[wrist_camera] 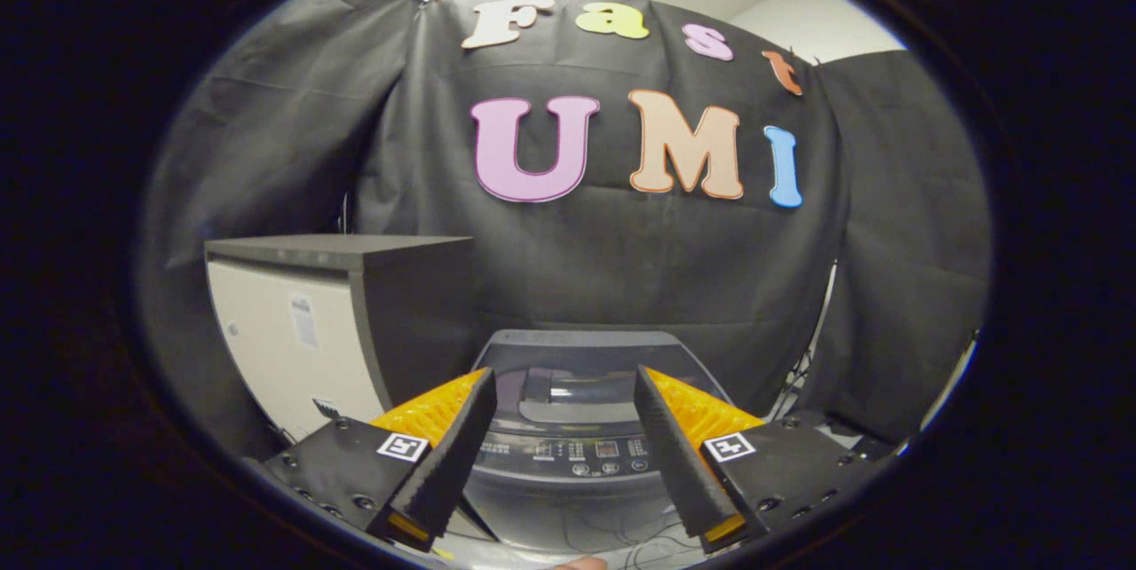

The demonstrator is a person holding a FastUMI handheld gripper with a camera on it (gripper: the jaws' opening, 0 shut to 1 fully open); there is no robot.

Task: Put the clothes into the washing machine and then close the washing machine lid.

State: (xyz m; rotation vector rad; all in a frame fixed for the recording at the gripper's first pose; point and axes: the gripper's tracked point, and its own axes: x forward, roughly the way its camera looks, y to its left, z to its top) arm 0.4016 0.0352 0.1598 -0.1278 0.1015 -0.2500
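Straight ahead: washing machine (568, 410) beyond gripper (564, 379), framed between fingers, lid apparently down (hard to tell). Fingers spread wide, holding nothing. Clothes location undetermined. Grey cabinet (346, 321) beside machine.

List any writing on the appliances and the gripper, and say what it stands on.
Washing machine control panel: markings and a small display, too small to read.
Grey cabinet: stickers on its pale side, blurred, unreadable.
Gripper, fingers open and aimed at that panel: square patterned markers, no words.
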